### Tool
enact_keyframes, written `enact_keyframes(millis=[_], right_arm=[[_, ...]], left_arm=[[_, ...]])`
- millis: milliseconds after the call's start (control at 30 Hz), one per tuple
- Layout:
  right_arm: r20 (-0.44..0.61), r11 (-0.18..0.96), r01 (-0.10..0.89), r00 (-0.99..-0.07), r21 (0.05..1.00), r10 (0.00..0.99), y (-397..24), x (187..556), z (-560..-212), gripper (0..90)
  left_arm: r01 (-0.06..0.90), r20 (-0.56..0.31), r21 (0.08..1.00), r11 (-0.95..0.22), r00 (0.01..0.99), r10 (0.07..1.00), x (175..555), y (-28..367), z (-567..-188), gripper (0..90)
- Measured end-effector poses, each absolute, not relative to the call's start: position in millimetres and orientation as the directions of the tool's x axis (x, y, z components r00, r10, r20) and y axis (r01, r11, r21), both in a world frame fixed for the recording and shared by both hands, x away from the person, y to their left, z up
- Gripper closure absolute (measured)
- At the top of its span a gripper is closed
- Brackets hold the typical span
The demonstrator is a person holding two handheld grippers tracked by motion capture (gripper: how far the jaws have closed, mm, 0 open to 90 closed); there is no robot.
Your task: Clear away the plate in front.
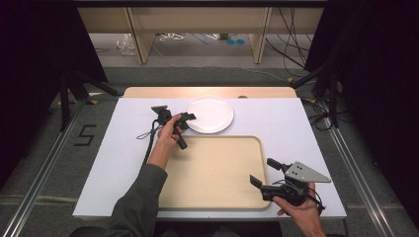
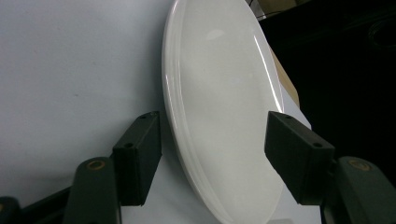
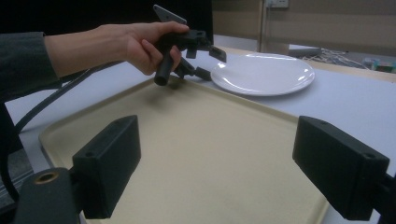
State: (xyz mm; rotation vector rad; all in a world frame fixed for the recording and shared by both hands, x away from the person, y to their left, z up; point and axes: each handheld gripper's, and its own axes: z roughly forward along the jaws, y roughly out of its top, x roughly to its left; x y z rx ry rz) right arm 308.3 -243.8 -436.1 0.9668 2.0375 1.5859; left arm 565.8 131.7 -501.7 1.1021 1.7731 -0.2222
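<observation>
counter (image 1: 296,123): white plate (image 1: 210,114) at 12 o'clock | beige tray (image 1: 217,173) centre | left hand-held gripper (image 1: 189,118) at plate's 9 o'clock rim | right hand-held gripper (image 1: 261,173) over tray's 4 o'clock edge, jaws apart

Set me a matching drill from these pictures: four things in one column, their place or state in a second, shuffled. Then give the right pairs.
Things:
1. white plate
2. beige tray
3. left gripper
4. right gripper

Place or state:
A. open, at the tray's near right corner
B. on the white table beyond the tray, nothing on it
C. open, turned on its side, fingers either side of the plate's rim
D. near the front edge of the table, nothing in it

Pairs: 1-B, 2-D, 3-C, 4-A
</observation>
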Motion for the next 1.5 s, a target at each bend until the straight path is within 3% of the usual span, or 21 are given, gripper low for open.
enact_keyframes(millis=[400,867,1300,1500], right_arm=[[0.117,0.121,0.285,-0.693,0.951,0.711,-243.5,308.1,-435.8,16.3],[0.117,0.123,0.283,-0.701,0.951,0.704,-243.0,308.2,-435.4,16.7],[0.111,0.131,0.284,-0.699,0.950,0.707,-243.9,307.7,-434.1,17.0],[0.121,0.111,0.276,-0.702,0.955,0.702,-243.9,308.3,-434.9,17.2]], left_arm=[[0.733,-0.862,0.242,0.636,-0.138,0.488,570.8,131.6,-509.4,46.6],[0.711,-0.873,0.225,0.666,-0.156,0.462,570.0,130.2,-513.3,53.0],[0.674,-0.861,0.208,0.709,-0.218,0.459,566.6,128.0,-520.0,83.2],[0.654,-0.889,0.177,0.735,-0.214,0.405,563.8,124.6,-519.5,86.3]])
